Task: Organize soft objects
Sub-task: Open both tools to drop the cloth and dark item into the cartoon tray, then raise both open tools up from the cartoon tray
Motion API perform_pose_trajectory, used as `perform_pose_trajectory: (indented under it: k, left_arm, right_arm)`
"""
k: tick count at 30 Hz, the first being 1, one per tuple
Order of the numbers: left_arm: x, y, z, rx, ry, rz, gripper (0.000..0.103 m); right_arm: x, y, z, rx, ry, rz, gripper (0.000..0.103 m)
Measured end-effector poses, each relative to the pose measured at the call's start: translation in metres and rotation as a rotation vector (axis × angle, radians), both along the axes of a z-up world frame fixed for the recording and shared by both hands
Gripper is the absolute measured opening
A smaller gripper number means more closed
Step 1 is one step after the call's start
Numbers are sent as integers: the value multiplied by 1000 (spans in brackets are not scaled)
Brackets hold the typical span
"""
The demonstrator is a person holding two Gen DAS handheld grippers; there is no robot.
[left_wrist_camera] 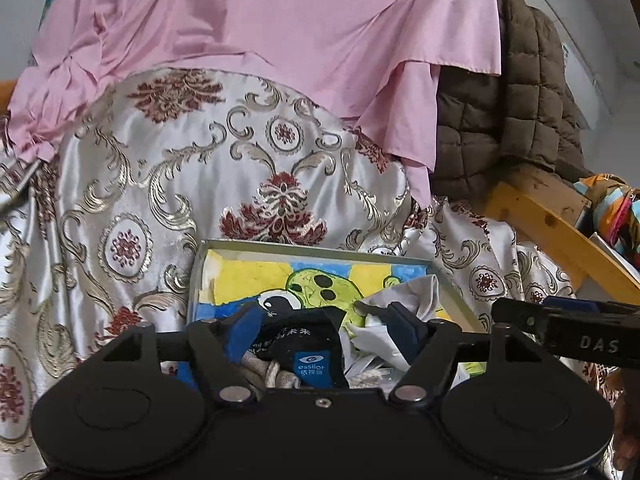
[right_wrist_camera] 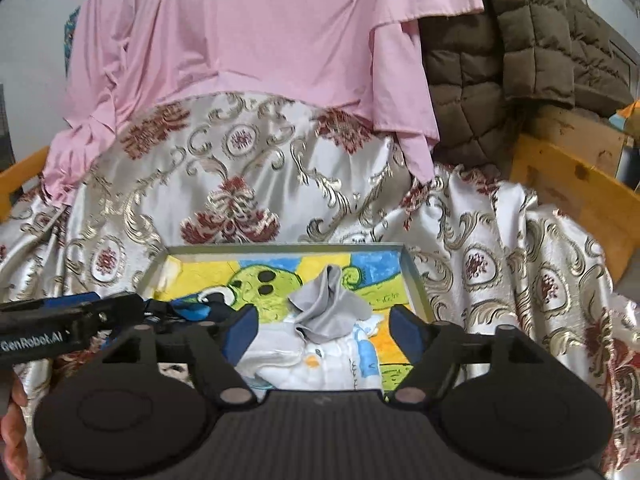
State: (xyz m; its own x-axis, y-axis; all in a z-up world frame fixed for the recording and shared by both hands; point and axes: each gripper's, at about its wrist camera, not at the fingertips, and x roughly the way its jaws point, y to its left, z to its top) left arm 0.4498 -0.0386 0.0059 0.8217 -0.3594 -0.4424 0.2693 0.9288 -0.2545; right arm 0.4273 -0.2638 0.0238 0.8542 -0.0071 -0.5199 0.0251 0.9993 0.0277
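At lower centre, in the tray, the black cloth lies between the left gripper's open jaws; rightward, the grey cloth lies limp, probably light, between the right gripper's open jaws; pinch a raised fold.

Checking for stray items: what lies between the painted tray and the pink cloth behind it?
Only the patterned satin cover, with nothing on it, between the tray and the pink cloth, clearest in the right wrist view.
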Motion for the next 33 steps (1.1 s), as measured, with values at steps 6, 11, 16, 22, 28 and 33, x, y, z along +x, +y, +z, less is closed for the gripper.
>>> perform_pose_trajectory:
  k: [6,11,16,22,28,33]
  left_arm:
    - [-12,5,13,4,-14,25,79]
    - [-19,7,22,5,-29,31,87]
    - [-26,13,34,9,-48,33,93]
    - [-32,32,55,-3,-74,47,100]
    - [-42,45,77,10,-119,58,102]
    - [-39,47,77,8,-121,63,102]
  right_arm:
    - [-18,0,20,9,-40,19,84]
    - [-26,-1,29,17,-63,23,88]
    - [-32,-2,34,25,-80,21,93]
    - [-45,1,37,22,-111,46,99]
    - [-69,9,39,-16,-176,110,102]
    - [-77,13,39,-29,-208,136,103]
